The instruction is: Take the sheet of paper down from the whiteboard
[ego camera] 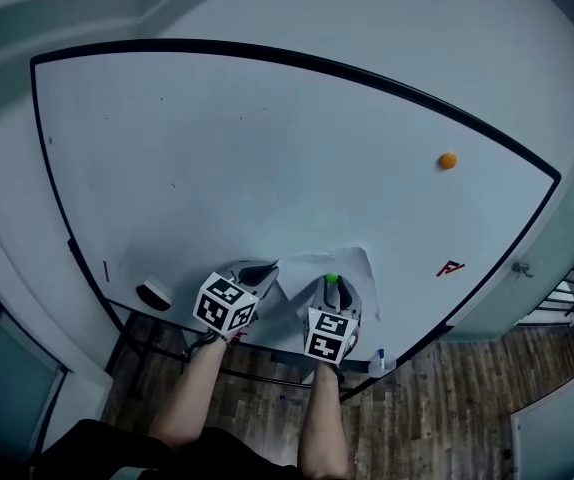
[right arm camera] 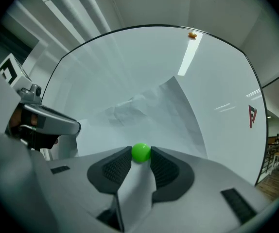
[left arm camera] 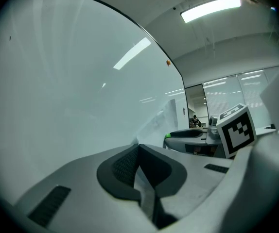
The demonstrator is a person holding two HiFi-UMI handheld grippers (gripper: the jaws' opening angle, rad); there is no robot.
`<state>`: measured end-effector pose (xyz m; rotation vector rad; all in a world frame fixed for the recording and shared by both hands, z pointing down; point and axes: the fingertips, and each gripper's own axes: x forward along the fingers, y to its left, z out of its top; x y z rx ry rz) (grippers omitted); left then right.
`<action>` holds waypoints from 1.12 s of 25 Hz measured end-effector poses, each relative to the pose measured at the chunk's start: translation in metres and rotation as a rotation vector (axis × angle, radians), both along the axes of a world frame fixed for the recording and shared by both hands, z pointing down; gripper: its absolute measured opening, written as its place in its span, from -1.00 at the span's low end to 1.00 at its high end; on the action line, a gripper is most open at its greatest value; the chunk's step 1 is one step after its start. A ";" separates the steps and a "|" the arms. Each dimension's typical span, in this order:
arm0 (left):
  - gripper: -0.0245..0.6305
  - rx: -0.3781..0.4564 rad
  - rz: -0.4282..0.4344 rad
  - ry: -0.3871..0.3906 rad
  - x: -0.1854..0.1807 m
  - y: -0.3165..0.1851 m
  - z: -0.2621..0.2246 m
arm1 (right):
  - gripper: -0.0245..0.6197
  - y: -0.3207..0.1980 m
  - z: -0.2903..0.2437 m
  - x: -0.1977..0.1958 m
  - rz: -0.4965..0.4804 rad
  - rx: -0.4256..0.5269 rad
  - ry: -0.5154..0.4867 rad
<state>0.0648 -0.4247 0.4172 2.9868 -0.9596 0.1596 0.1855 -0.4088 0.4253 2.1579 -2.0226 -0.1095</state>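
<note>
A crumpled white sheet of paper (ego camera: 352, 273) hangs low on the whiteboard (ego camera: 267, 148), pinned by a green ball magnet (ego camera: 331, 279). My right gripper (ego camera: 331, 288) points level at the board, and its two pads press on either side of the green magnet (right arm camera: 140, 152). The sheet (right arm camera: 154, 113) spreads above and to the right of the magnet. My left gripper (ego camera: 264, 270) is at the sheet's left edge. In the left gripper view its pads (left arm camera: 125, 166) meet at the tips, pinching that edge of the paper (left arm camera: 160, 120).
An orange magnet (ego camera: 448, 161) sits high on the right of the board and a red mark (ego camera: 451, 268) lower right. An eraser (ego camera: 154, 294) rests on the tray at the left. A small bottle (ego camera: 379, 362) stands at the tray's right end. Wooden floor lies below.
</note>
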 end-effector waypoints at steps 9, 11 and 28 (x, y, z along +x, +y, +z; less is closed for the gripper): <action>-0.86 0.016 -0.005 0.005 -0.002 -0.005 -0.003 | -0.51 -0.001 0.001 0.002 -0.016 -0.002 0.001; -0.86 0.020 -0.005 0.006 -0.002 -0.006 -0.006 | -0.51 -0.002 0.000 0.003 -0.017 0.000 0.001; -0.86 0.017 -0.027 -0.008 -0.010 -0.008 0.001 | -0.51 -0.001 0.001 0.007 -0.012 0.001 0.002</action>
